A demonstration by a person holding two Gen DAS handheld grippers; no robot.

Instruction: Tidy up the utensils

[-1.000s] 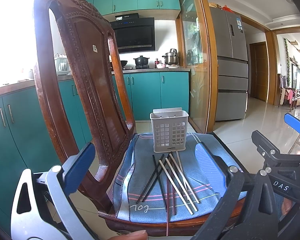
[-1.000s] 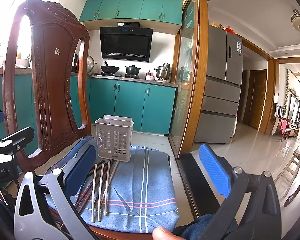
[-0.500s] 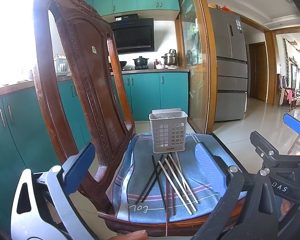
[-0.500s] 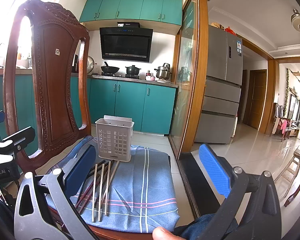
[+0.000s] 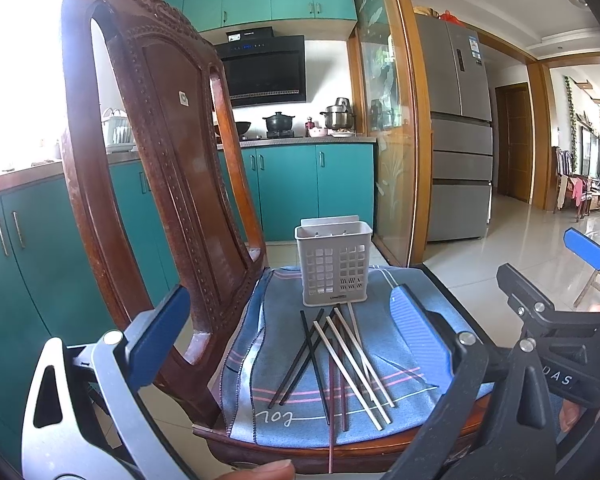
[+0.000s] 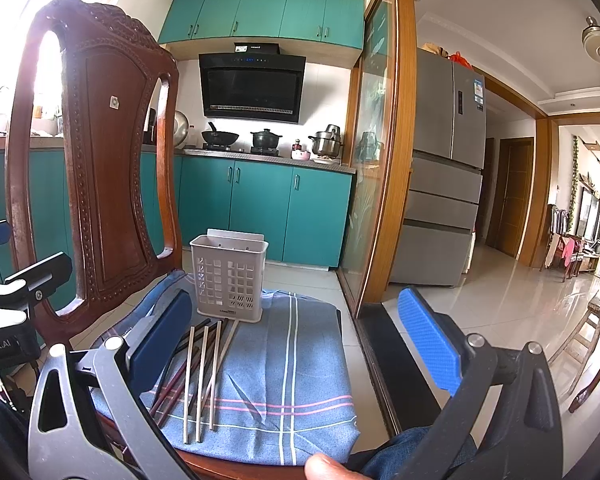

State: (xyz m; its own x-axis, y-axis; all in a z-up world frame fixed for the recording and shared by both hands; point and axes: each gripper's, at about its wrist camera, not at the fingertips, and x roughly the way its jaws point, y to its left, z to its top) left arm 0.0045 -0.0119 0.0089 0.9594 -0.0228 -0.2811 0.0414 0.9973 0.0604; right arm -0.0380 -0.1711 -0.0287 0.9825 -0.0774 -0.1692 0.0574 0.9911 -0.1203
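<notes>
Both grippers (image 5: 288, 328) (image 6: 296, 332) wide apart, empty

A wooden chair (image 5: 160, 184) carries a blue cloth (image 5: 384, 360) on its seat. At twelve o'clock on the cloth a white slotted holder (image 5: 334, 266) stands upright. Just before it, toward six o'clock, black, brown and pale chopsticks (image 5: 340, 364) lie crossed and loose. The left gripper (image 5: 288, 340) hovers with jaws wide apart, empty.

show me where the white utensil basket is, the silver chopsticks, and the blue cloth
white utensil basket (image 5: 334, 270), left wrist view, its perforated front wall.
silver chopsticks (image 6: 201, 376), right wrist view, mid-shaft.
blue cloth (image 6: 300, 360), right wrist view, bare patch right of the chopsticks.
</notes>
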